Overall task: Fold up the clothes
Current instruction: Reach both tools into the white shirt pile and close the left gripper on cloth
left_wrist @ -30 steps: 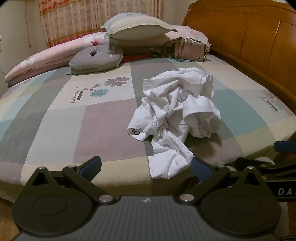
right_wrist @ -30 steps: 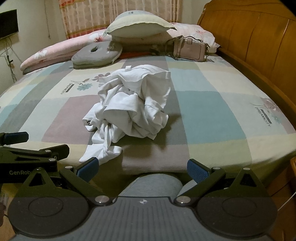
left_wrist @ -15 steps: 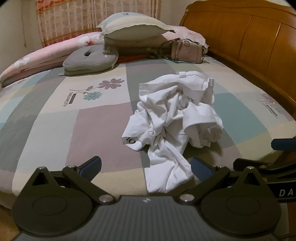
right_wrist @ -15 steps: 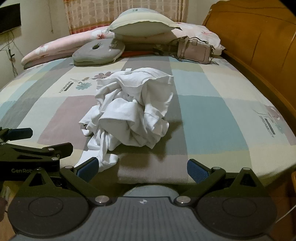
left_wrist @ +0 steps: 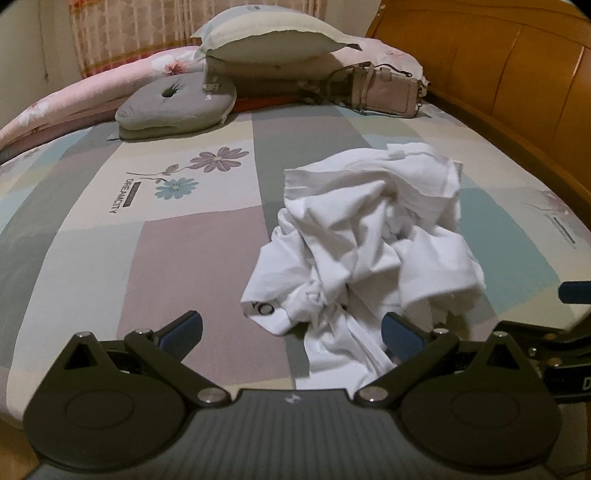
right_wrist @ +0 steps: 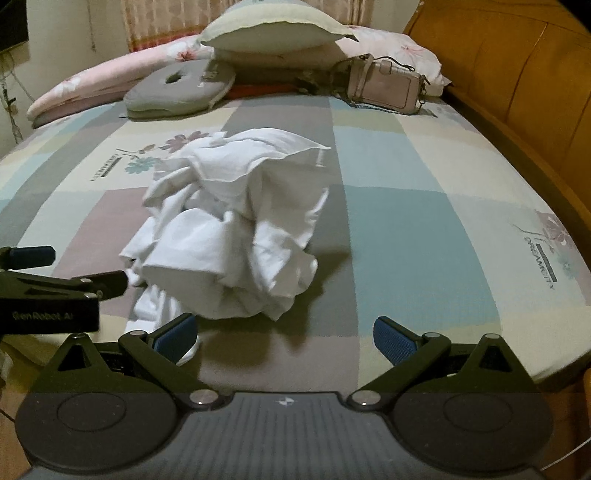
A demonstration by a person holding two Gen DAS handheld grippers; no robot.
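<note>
A crumpled white garment (left_wrist: 369, 240) lies in a heap on the patchwork bedsheet (left_wrist: 184, 258), with dark lettering on one hem. Its near tail hangs toward the bed's front edge. My left gripper (left_wrist: 291, 334) is open just short of that tail, which lies by its right blue pad. In the right wrist view the white garment (right_wrist: 236, 236) sits ahead and to the left. My right gripper (right_wrist: 284, 338) is open over the bed's edge with nothing between its fingers. The left gripper (right_wrist: 55, 280) shows at that view's left side, the right gripper (left_wrist: 554, 332) at the other view's right side.
At the far end lie a grey cushion (left_wrist: 173, 105), a large pillow (left_wrist: 273, 40), a pink quilt (left_wrist: 74, 99) and a pink handbag (left_wrist: 384, 92). A wooden headboard (left_wrist: 517, 74) runs along the right side. A curtain (left_wrist: 147, 33) hangs behind.
Both grippers have moved forward toward the bed, so the garment looms larger. The garment itself has not moved, and both grippers stay open.
</note>
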